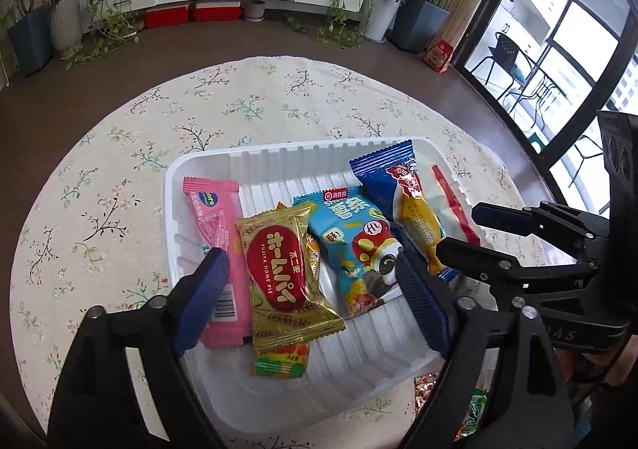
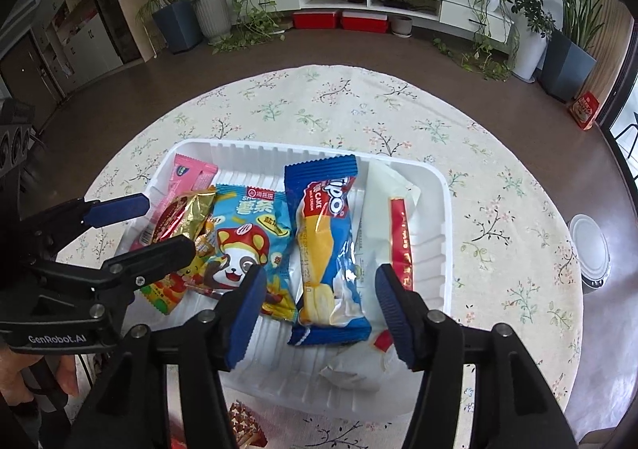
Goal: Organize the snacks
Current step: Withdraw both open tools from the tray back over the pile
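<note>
A white ribbed tray (image 1: 279, 158) (image 2: 442, 209) on the round table holds several snack packets: a pink bar (image 1: 217, 221) (image 2: 189, 174), a gold-and-red Home Pie packet (image 1: 285, 273) (image 2: 179, 215), a light blue chips packet (image 1: 355, 241) (image 2: 247, 241), a dark blue cake packet (image 1: 406, 197) (image 2: 327, 245) and a white-and-red packet (image 1: 448, 193) (image 2: 392, 233). My left gripper (image 1: 315, 301) is open and empty above the gold packet. My right gripper (image 2: 319, 313) is open and empty above the dark blue packet; it also shows in the left wrist view (image 1: 474, 237).
The floral tablecloth (image 1: 199, 110) covers the table. Loose shiny packets lie near the tray's front edge (image 1: 426, 389) (image 2: 245, 425). A white round lidded container (image 2: 590, 245) stands at the table's right edge. Plants and a TV cabinet stand beyond.
</note>
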{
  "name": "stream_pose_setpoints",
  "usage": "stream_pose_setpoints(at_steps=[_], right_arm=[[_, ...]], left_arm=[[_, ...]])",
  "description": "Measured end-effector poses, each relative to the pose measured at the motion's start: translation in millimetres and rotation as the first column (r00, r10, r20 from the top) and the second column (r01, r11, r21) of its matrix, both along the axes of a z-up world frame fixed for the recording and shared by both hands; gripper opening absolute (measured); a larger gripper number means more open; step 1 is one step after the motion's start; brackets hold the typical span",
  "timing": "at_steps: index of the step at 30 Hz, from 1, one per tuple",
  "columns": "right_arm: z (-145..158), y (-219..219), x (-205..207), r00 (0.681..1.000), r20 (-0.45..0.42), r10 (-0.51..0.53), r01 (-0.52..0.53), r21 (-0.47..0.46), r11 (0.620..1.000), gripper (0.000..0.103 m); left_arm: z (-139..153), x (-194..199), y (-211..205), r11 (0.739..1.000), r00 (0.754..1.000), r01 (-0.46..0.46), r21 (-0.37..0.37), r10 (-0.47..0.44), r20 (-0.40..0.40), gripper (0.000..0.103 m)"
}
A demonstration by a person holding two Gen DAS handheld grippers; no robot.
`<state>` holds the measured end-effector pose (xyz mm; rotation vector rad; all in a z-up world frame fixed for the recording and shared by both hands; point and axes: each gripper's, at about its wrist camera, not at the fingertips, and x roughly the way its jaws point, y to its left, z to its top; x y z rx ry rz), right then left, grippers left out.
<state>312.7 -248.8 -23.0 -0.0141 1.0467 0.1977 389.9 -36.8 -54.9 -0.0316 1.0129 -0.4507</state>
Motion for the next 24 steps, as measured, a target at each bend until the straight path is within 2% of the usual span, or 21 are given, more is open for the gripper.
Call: stream_pose_setpoints(at_steps=[2,6,13,19,22,24], right_arm=[[2.0,-2.9,-3.2,1.0,0.007,-0.005,0.005,0.012,1.0,0.068],[4.3,-9.4,-11.0,1.0,0.013,-0.022,0.022,0.037,0.999,0.07],[11.5,-25.7,-31.7,0.998,0.036,-0.049,0.045,0.106,0.993,0.072],[19.4,-44.7,-65.8,0.994,0.067,-0.09,0.078,0.155,0.985,0.072],[20.5,-48.9,-82.7,0.992,0.08,-0.094,0.08,0.166,0.983,0.073],[22.0,-52.2,-95.8,0.991,0.089,-0.1,0.084,0.17,0.982,0.073]], left_arm=[[4.5,-7.0,2.2,1.0,1.0,0.001,-0.007,0.0,0.011,0.097],[12.2,-18.8,8.3,1.0,1.0,-0.011,-0.01,0.011,0.022,0.103],[36.6,-55.1,27.6,1.0,0.994,-0.023,0.001,0.023,0.105,0.103],[54.7,-105.5,54.0,0.998,0.978,-0.059,0.024,0.053,0.2,0.103],[53.1,-130.8,64.0,0.996,0.974,-0.083,0.044,0.072,0.213,0.103],[51.6,-148.6,72.9,0.995,0.973,-0.101,0.02,0.094,0.209,0.103]])
